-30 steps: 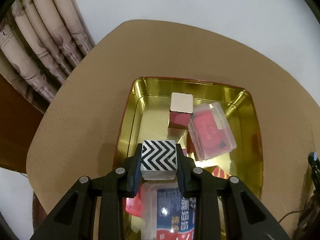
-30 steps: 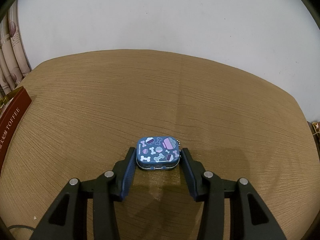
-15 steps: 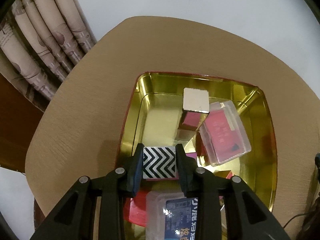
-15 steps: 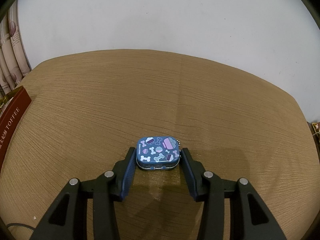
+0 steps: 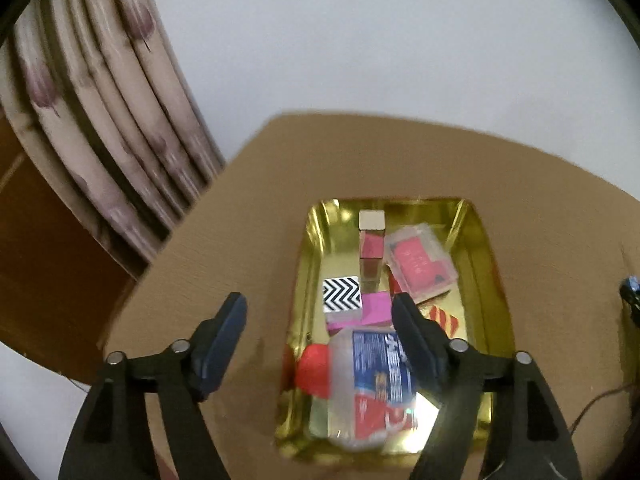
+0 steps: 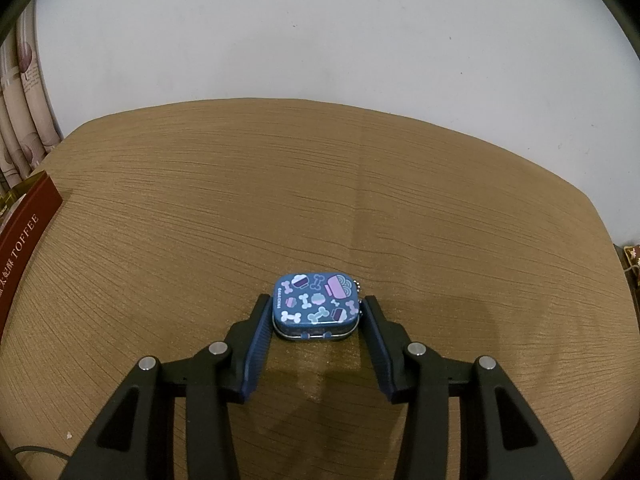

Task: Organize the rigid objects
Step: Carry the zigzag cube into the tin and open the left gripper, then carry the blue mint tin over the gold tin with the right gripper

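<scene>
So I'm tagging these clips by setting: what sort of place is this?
Probably a room in a home. Patterned curtains hang beside a plain white wall, a wood-grain table holds a gold toffee tin of small household boxes, and a little blue tin sits apart.

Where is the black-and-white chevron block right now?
Left wrist view: the chevron block lies inside the gold tray, by its left wall, beside the pink block.

Tabletop (image 6: 360, 184) covered in brown, wood-grain-textured material, set against a plain white wall (image 6: 320, 32); pleated patterned curtains (image 5: 100, 100) are seen beyond its left edge, and a thin dark cable (image 6: 36, 451) lies at the near left corner
</scene>
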